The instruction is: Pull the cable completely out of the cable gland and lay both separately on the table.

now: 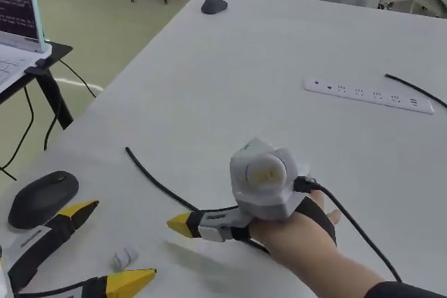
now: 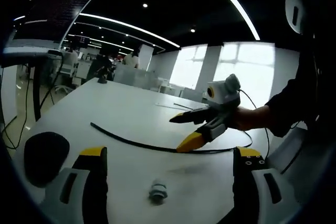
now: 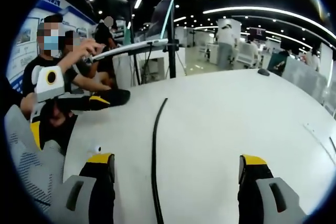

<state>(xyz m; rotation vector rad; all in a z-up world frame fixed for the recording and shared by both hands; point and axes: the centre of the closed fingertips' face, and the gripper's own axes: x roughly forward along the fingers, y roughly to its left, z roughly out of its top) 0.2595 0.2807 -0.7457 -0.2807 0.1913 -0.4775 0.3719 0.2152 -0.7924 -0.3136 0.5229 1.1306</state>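
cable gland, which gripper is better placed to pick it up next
Left, most likely. The cable gland lies between the open jaws of the left gripper. The right gripper is open astride the cable instead, farther from the gland.

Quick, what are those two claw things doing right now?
Left gripper: open, holding nothing; cable gland lies between its jaws.
Right gripper: open, holding nothing; cable lies between its jaws.

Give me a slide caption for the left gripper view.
Open left gripper frames the gland on the table; the cable lies apart, beside the right gripper.
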